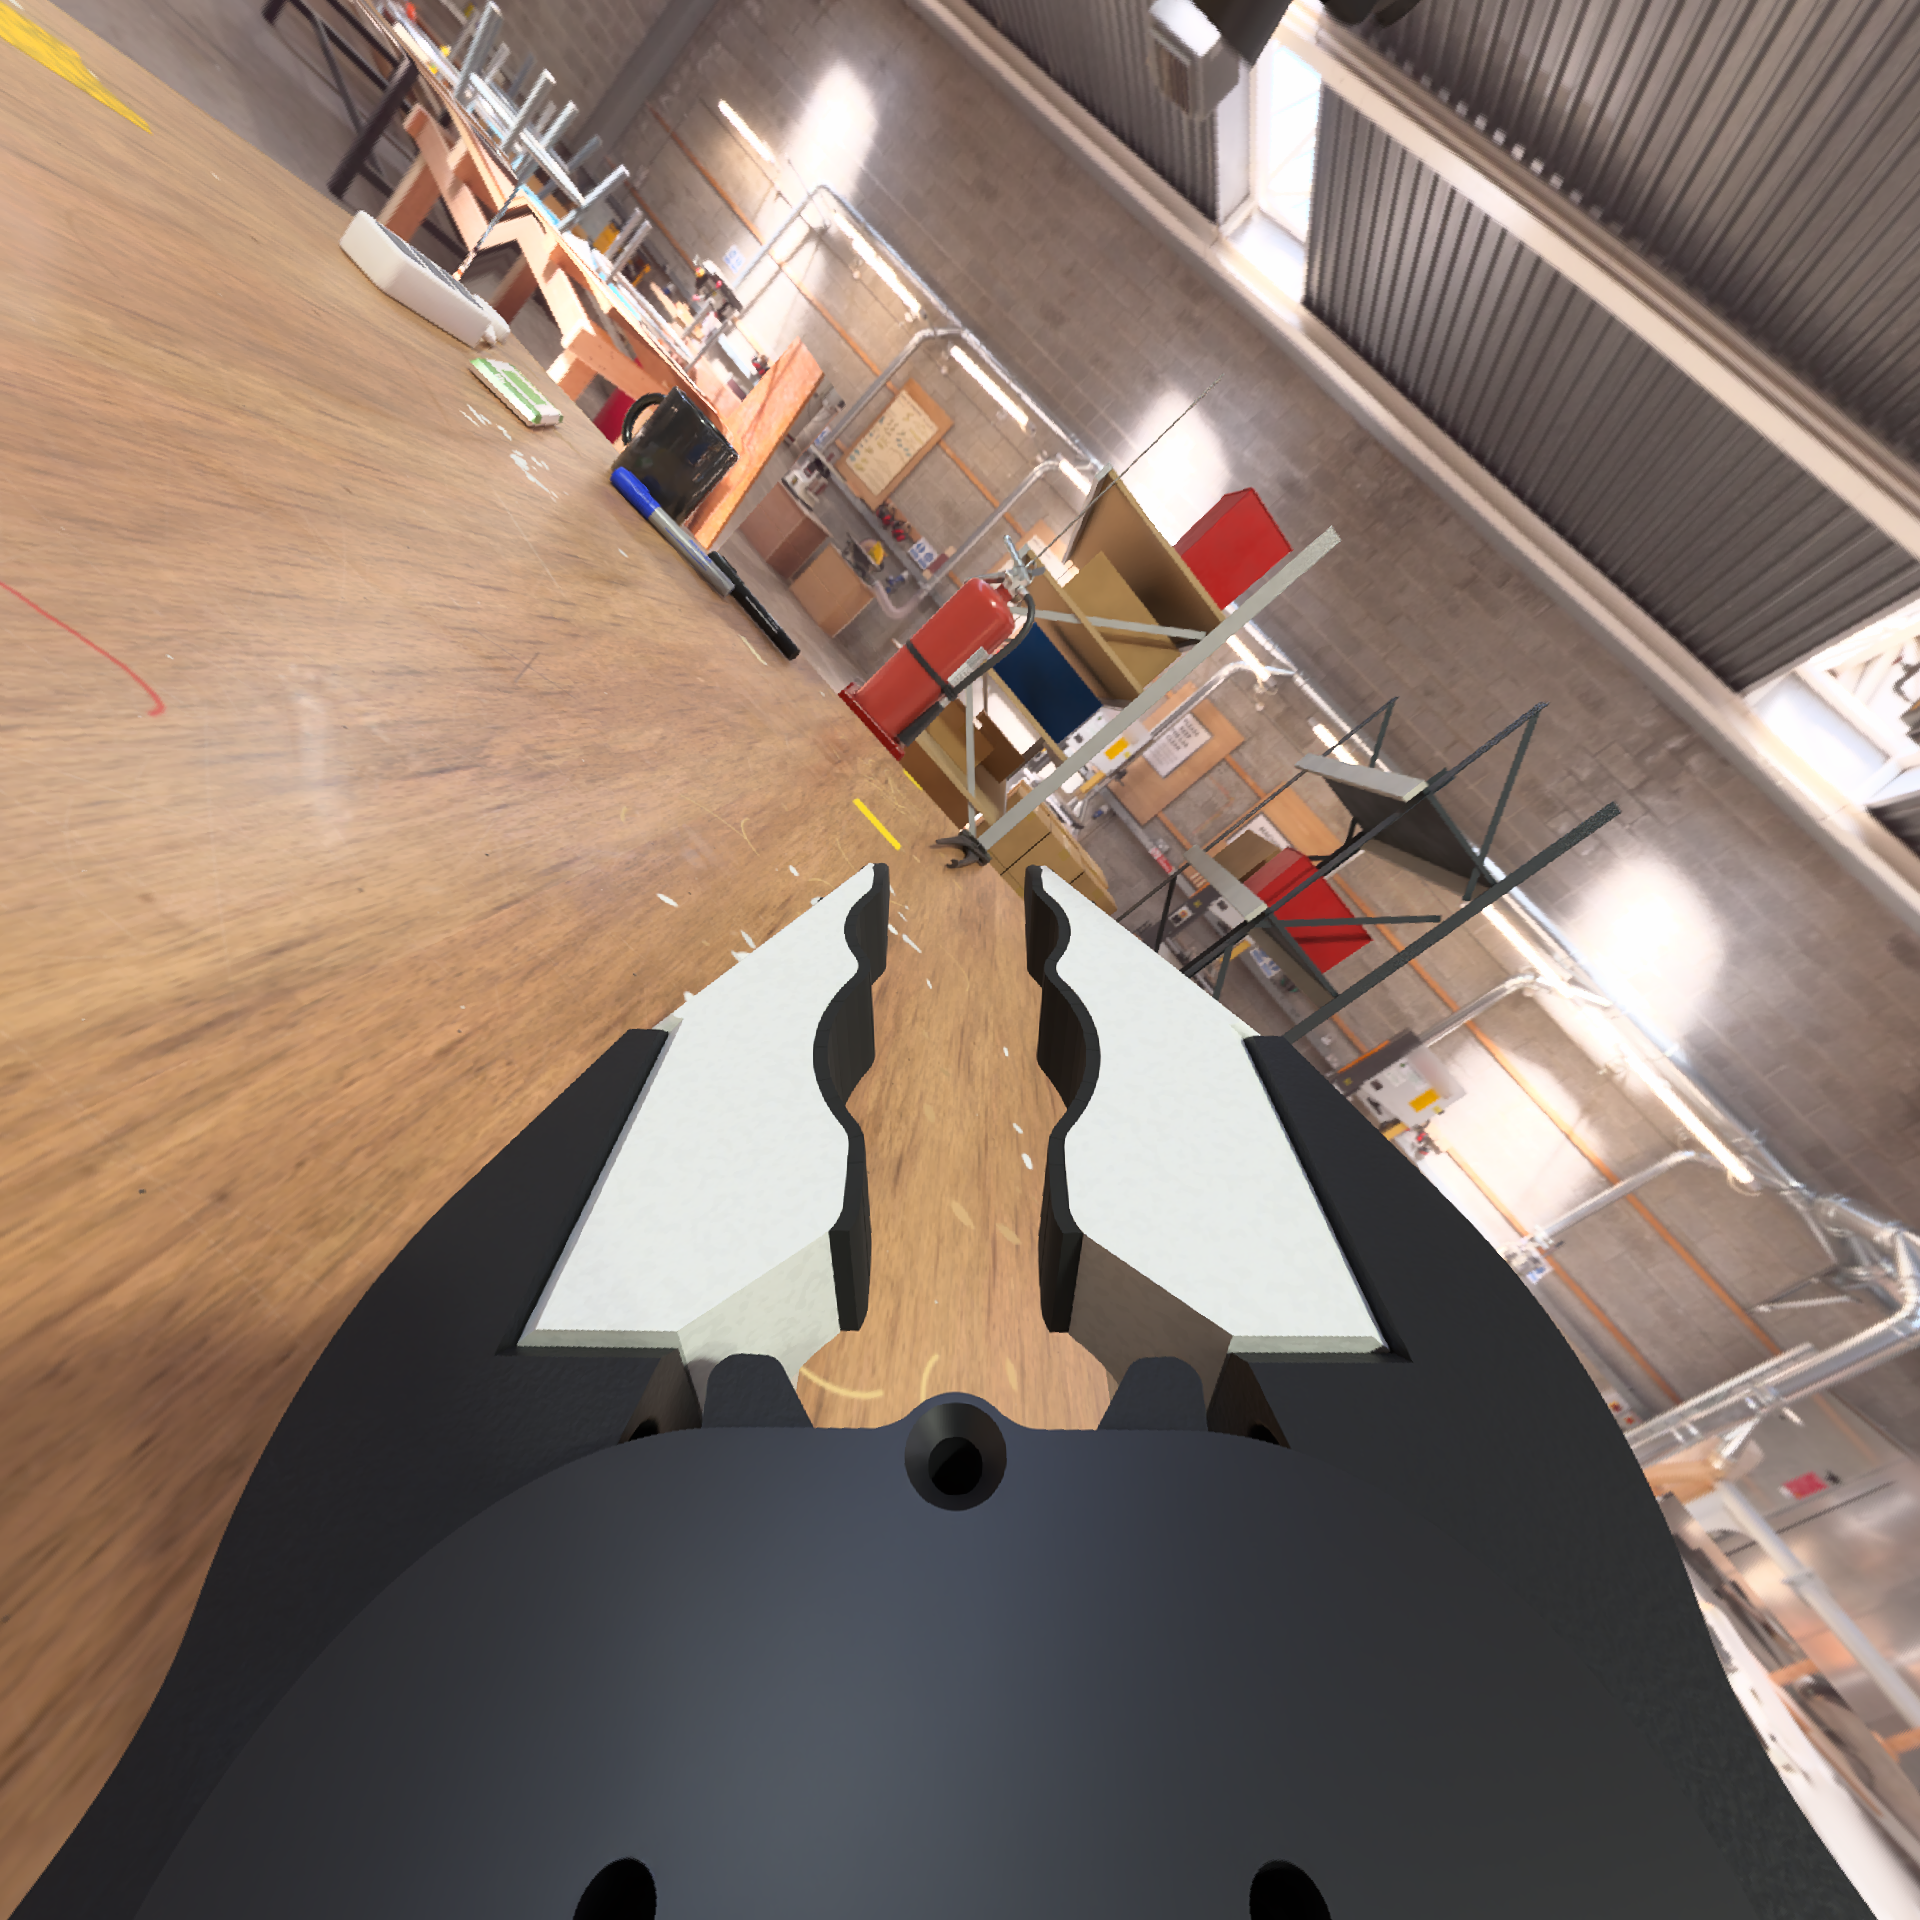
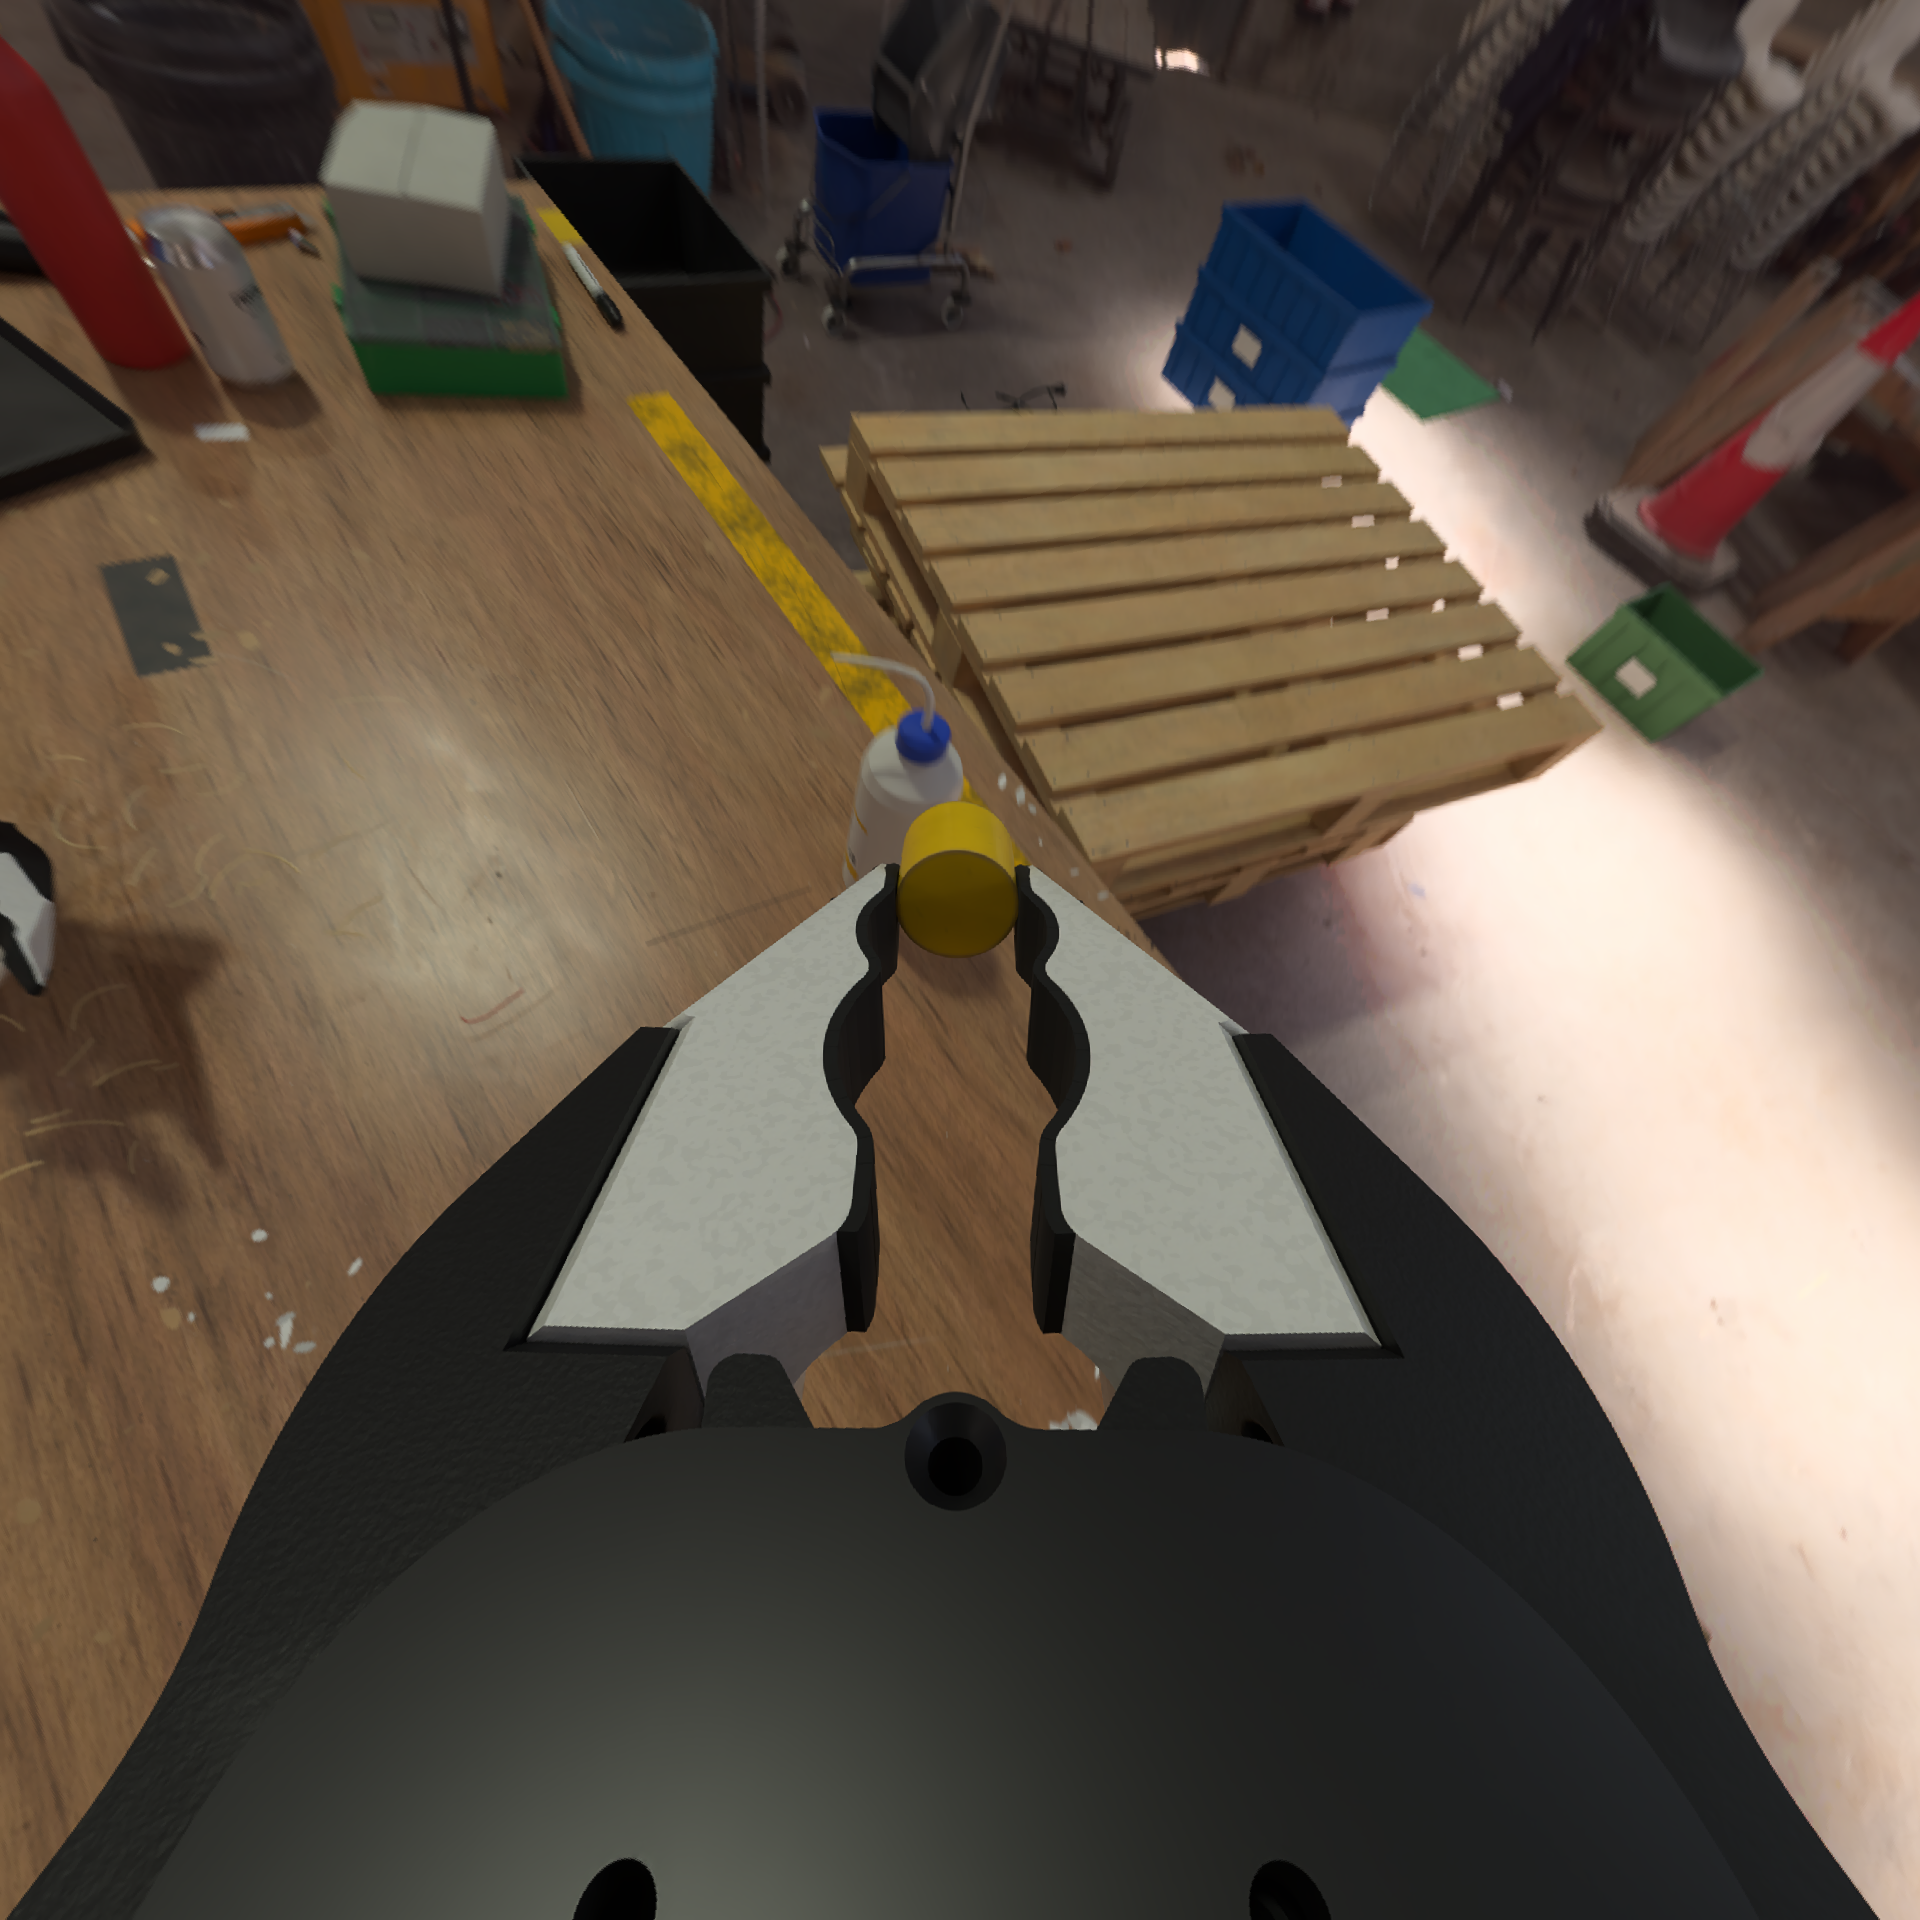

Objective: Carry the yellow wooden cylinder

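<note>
The yellow wooden cylinder (image 2: 956,902) sits between the fingertips of my right gripper (image 2: 956,904), its flat end facing the camera. Both fingertips touch its sides, so the gripper is shut on it, just above the wooden table (image 2: 416,790) near its right edge. A white wash bottle with a blue cap (image 2: 902,779) stands right behind the cylinder. My left gripper (image 1: 956,894) is open and empty, tilted, low over the table (image 1: 312,831). It also shows at the left edge of the right wrist view (image 2: 26,914).
A yellow tape strip (image 2: 748,530) runs along the table's right edge, and a wooden pallet (image 2: 1195,623) lies on the floor beyond it. A green box (image 2: 457,332), a can (image 2: 223,296) and a red tube (image 2: 73,229) stand at the far end. A dark mug (image 1: 675,452) and markers (image 1: 675,530) lie ahead of the left gripper.
</note>
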Tool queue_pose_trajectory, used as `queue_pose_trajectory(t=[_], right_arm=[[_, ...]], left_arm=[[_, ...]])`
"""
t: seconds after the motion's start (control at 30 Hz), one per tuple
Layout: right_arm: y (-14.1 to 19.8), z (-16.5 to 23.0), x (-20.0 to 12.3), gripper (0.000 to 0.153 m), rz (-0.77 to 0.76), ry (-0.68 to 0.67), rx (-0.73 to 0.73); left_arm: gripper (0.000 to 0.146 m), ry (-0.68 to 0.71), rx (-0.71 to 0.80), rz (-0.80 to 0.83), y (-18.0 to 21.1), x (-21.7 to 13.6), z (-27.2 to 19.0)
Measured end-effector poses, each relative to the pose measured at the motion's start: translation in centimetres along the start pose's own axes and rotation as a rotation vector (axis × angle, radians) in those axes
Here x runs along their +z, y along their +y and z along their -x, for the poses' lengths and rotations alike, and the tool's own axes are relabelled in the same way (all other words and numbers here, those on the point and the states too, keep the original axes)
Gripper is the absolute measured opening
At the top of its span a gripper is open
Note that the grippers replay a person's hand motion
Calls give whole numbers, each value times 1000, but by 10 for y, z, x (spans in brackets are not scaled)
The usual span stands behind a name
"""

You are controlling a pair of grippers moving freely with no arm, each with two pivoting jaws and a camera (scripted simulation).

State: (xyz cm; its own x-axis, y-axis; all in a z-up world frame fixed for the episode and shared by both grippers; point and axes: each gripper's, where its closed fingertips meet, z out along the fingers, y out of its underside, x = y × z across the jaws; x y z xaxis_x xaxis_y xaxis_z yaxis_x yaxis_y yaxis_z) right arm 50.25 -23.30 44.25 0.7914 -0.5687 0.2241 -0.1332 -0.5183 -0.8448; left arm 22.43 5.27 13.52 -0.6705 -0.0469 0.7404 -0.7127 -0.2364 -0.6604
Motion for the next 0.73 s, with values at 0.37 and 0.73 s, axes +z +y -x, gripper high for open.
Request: queue_pose_trajectory(t=[0.37, 0.73], right_arm=[[241, 5, 118, 21, 329, -128, 477], [311, 27, 186, 21, 547, -265, 476]], left_arm=[[25, -1, -17, 8, 1, 0, 2], [25, -3, -15, 22, 4, 2, 3]])
